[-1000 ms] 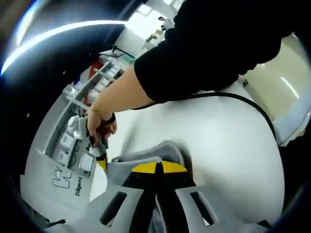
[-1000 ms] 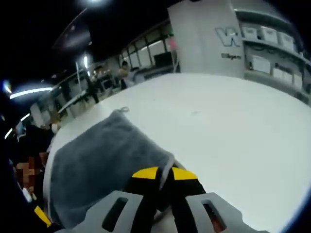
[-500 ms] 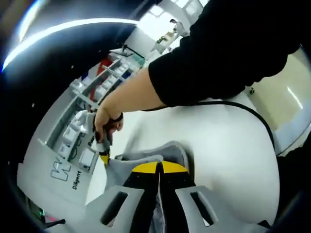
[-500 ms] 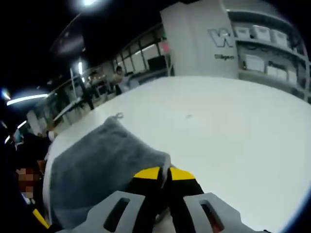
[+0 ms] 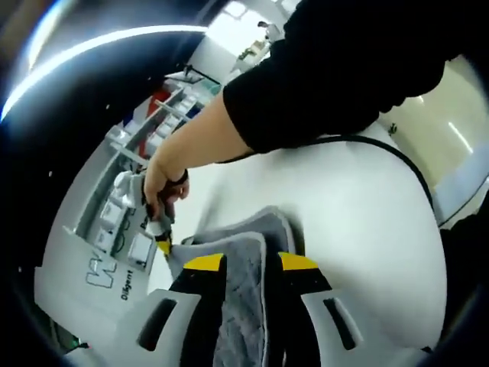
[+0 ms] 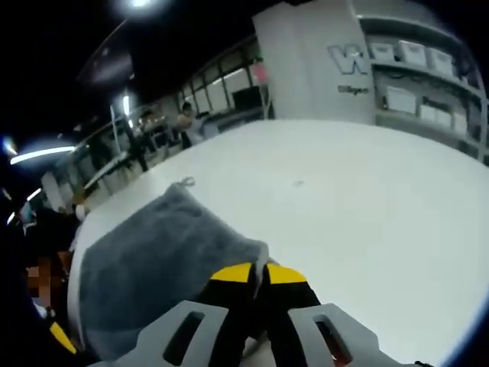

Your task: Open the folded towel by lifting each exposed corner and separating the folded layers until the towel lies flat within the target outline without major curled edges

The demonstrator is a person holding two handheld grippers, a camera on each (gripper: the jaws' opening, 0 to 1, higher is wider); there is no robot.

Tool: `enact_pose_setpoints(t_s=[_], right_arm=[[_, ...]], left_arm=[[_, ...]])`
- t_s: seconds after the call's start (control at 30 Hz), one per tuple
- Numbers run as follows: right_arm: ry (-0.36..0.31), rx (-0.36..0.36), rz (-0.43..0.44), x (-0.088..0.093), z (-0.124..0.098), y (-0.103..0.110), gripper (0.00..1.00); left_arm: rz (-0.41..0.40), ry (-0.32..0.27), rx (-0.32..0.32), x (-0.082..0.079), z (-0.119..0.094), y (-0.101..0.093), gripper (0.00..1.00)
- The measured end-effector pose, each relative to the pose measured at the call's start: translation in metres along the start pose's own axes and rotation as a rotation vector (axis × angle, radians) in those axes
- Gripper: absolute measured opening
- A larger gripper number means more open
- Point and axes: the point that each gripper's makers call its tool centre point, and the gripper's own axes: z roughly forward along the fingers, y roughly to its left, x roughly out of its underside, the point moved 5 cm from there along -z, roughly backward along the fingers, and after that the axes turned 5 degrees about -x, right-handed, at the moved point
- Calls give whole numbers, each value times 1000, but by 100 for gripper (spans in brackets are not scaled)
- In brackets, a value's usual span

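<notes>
The left hand-held gripper (image 5: 243,264) stands released, grey towel (image 5: 244,306) between its jaws; the right hand-held gripper (image 6: 257,271) pinches a towel (image 6: 153,264) corner on the worktop (image 6: 359,229). Best to draw that corner outward low and evenly.

Legible text is confined to one item — a grey wall panel (image 6: 306,61) standing behind the bench.

Right gripper view, upper right of the frame: the panel carries a large outlined letter "W" (image 6: 344,55), cut off at its right by the panel's corner. Beneath it sits a small dark word (image 6: 351,89), apparently "Diligent"; the letters are too small there to confirm.

Left gripper view, lower left of the frame: the same panel (image 5: 76,267) appears tilted. The large outlined "W" (image 5: 102,269) shows again, and the small word below it (image 5: 123,284) reads "Diligent".

The white boxes on the shelving beside the panel carry no readable marking.
</notes>
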Motion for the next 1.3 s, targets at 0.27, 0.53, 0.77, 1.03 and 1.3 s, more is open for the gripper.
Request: enact_pose_setpoints(t_s=[0.27, 0.53, 0.77, 1.03, 1.3], right_arm=[[2, 2, -2, -2, -2, -4, 0], [13, 3, 8, 2, -2, -2, 0], [9, 8, 6, -2, -1, -8, 0], [-7, 27, 24, -8, -2, -5, 0], [51, 86, 4, -15, -3, -3, 0]], left_arm=[[89, 46, -53, 9, 12, 3, 18], [85, 29, -25, 3, 20, -2, 2], [36, -5, -30, -3, 13, 9, 1], [-12, -33, -24, -4, 6, 15, 1], [-91, -61, -66, 7, -7, 35, 1]])
